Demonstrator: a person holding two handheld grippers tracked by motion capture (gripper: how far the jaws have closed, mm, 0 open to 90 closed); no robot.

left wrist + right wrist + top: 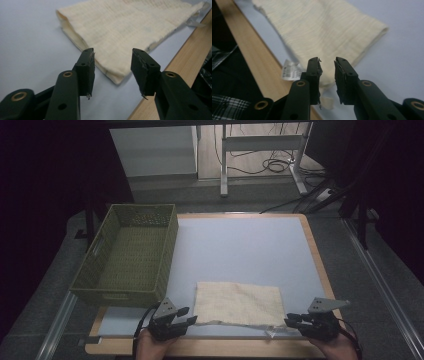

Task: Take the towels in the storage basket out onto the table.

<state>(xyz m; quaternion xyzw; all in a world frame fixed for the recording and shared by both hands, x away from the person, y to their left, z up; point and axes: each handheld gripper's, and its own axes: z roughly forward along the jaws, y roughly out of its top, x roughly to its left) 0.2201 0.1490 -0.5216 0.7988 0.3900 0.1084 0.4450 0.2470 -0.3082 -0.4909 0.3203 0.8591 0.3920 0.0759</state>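
Observation:
A cream folded cloth [237, 303] lies flat near the front of the white mat [240, 250]. My left gripper [188, 316] is at its near left corner, open wide. In the left gripper view that cloth corner [117, 75] lies on the mat just ahead of the gap in the left gripper [112, 72]. My right gripper [291, 320] is at the near right corner, open by a narrow gap. In the right gripper view the cloth [324, 30] runs under the right gripper [327, 72], and a white label [290, 70] sticks out at the cloth's edge.
A green woven basket [172, 240] stands on the left of the mat, close behind my left gripper. The wooden table edge [225, 347] runs along the front. Table legs and cables [272, 165] are on the floor beyond.

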